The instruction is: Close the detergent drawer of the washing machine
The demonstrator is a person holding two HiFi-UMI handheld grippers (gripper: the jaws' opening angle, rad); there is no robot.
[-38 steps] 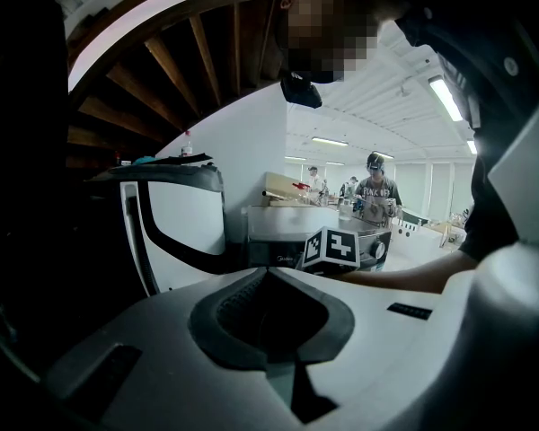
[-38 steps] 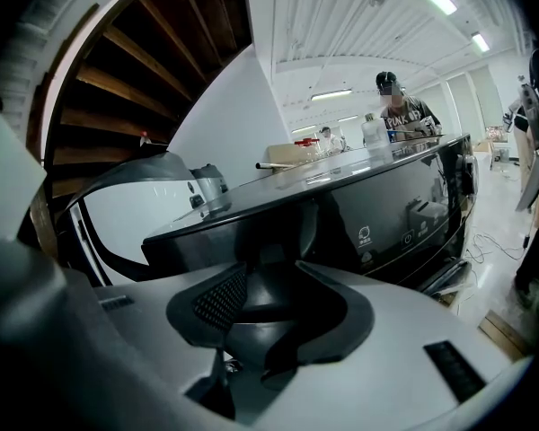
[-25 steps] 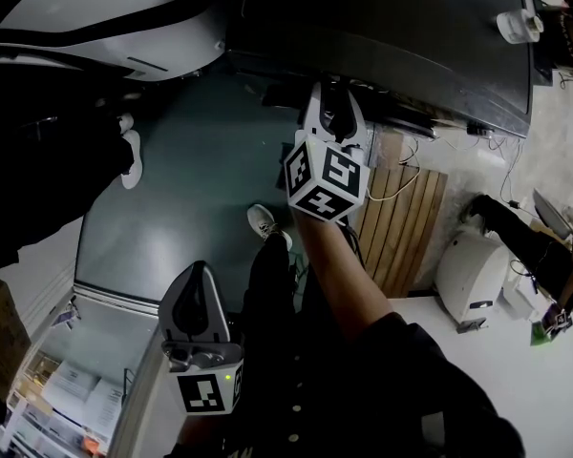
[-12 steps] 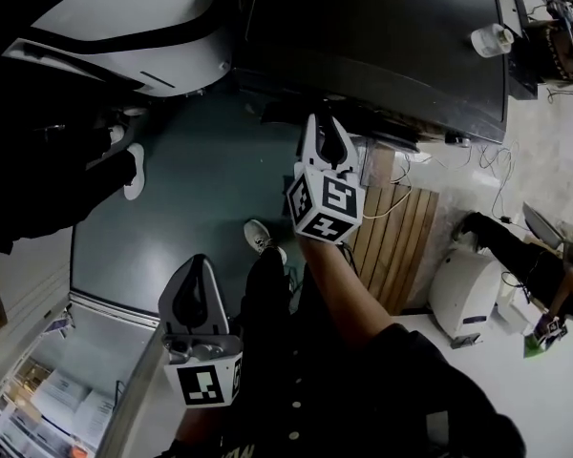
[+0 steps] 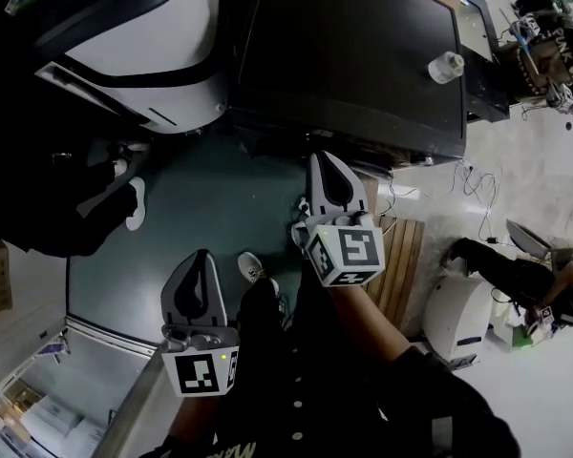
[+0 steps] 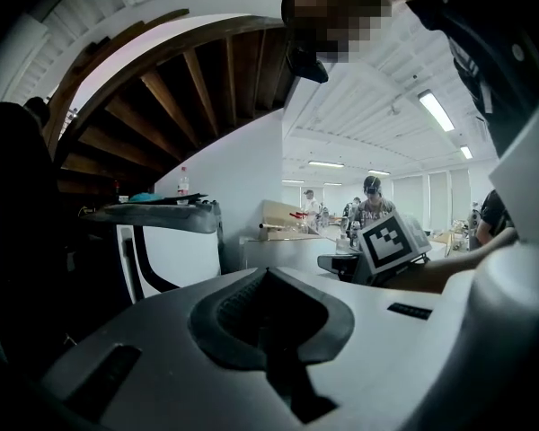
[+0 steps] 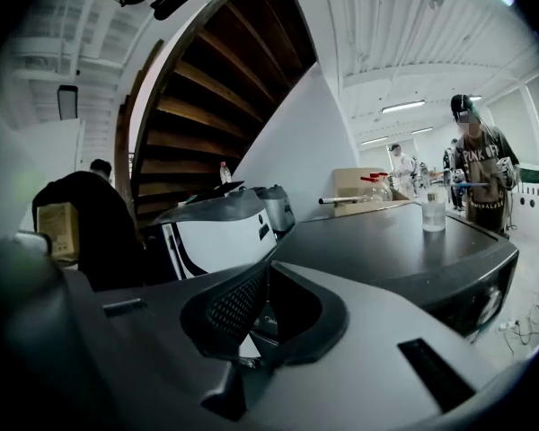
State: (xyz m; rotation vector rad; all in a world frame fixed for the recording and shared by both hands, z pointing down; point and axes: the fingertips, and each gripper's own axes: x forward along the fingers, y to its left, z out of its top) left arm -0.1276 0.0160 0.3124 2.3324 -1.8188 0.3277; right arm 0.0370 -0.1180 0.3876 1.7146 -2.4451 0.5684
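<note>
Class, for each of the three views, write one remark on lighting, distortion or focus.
Head view: underexposed, the dark machine top almost featureless while the pale floor at right reads bright. Left gripper view: fisheye bend, a mosaic patch overlaid at top. Right gripper view: dark vignetted corners, the ceiling light glaring, the clear cup in focus.

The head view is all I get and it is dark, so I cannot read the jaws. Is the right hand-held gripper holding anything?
Observer: No. In the right gripper view the grey right hand-held gripper has just closed, jaws together, nothing between them.
Operator: And the left one?
Observer: The left gripper view shows the grey left hand-held gripper shut too, and empty.
Operator: What is overhead?
Observer: The underside of a brown wooden staircase rises over the white machine with a black stripe.
</note>
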